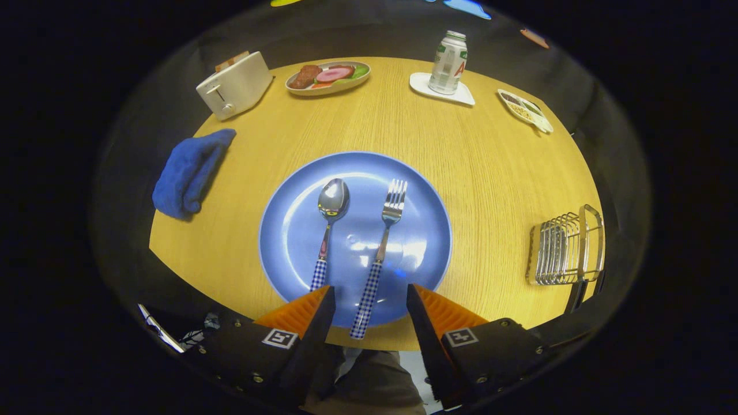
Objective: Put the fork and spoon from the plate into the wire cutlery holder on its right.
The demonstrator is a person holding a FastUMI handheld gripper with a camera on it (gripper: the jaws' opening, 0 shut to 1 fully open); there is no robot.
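Observation:
A round blue plate (300,230) lies on the wooden table just ahead of my fingers. On it rest a spoon (332,202) and a fork (392,202), side by side, both with blue-and-white checked handles pointing toward me. My gripper (369,297) is open above the plate's near rim. The fork's handle end lies in the gap between the fingers, untouched. The spoon's handle ends beside the left finger. The wire cutlery holder (565,245) stands to the plate's right, near the table's edge.
A folded blue cloth (190,173) lies left of the plate. Beyond the plate stand a white toaster (233,86), an oval dish of food (328,76), a can on a white coaster (448,63) and a small snack tray (524,109).

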